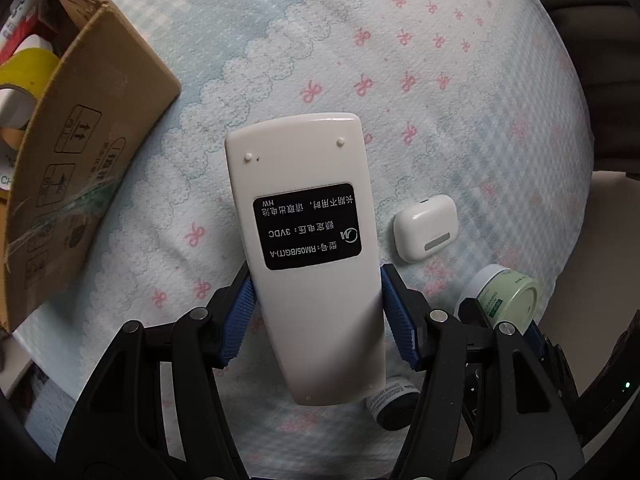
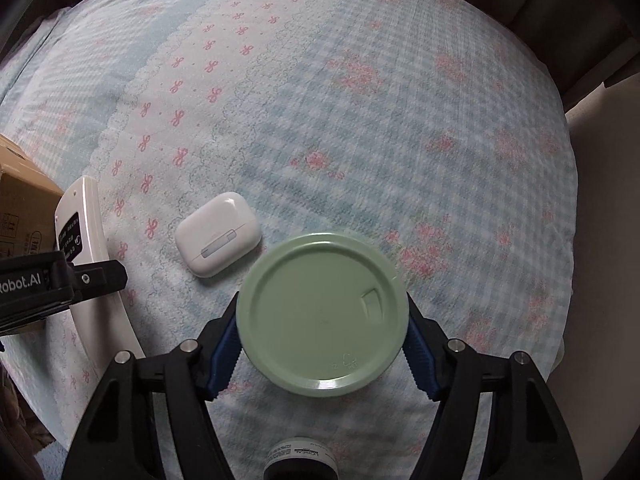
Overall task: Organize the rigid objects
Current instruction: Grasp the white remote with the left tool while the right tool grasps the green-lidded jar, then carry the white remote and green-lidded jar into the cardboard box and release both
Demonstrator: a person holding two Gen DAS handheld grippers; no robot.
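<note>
My left gripper is shut on a white remote control, back side up with a black label, held above the bed. It also shows in the right wrist view. My right gripper is shut on a pale green jar, seen from its base; it shows in the left wrist view too. A white earbud case lies on the bedspread between them, also in the right wrist view. A small dark jar lies under my right gripper.
An open cardboard box stands at the left, holding a yellow tape roll and other items. The bedspread is pale blue checks with pink bows. The bed's edge drops off at the right.
</note>
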